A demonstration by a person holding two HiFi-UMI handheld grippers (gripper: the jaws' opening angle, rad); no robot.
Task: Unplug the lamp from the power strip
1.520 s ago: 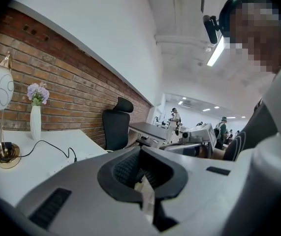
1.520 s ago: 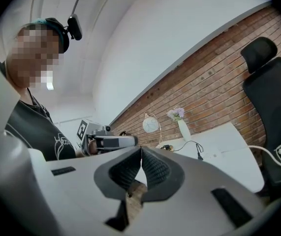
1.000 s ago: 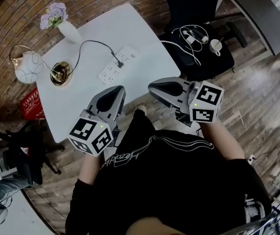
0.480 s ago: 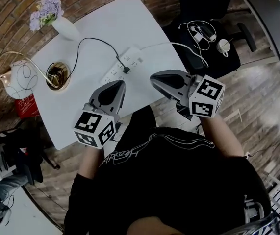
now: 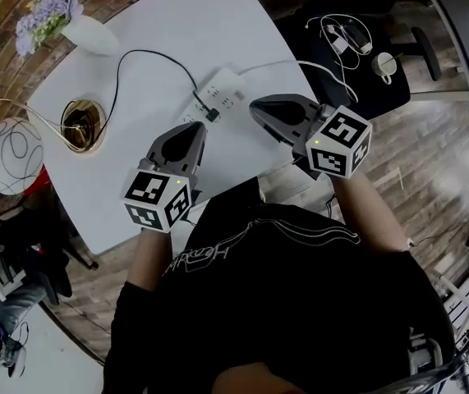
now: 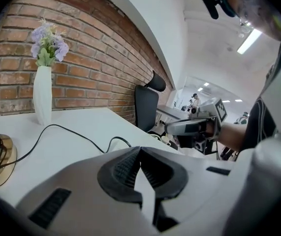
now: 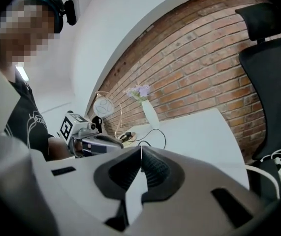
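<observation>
— What's new?

— Both claws have closed in on the strip (image 5: 222,95). The left claw (image 5: 191,131), clenched on nothing, now sits just short of the plug (image 5: 211,115). The right claw (image 5: 256,107), also clenched and empty, is just beside the strip's right end.

— Plug out yet?

— No, it's still seated in the strip, on the desk (image 5: 177,23). Its cord (image 5: 120,76) runs beyond the strip to the lamp (image 5: 78,123). I'd say a claw must open before any pull.
</observation>
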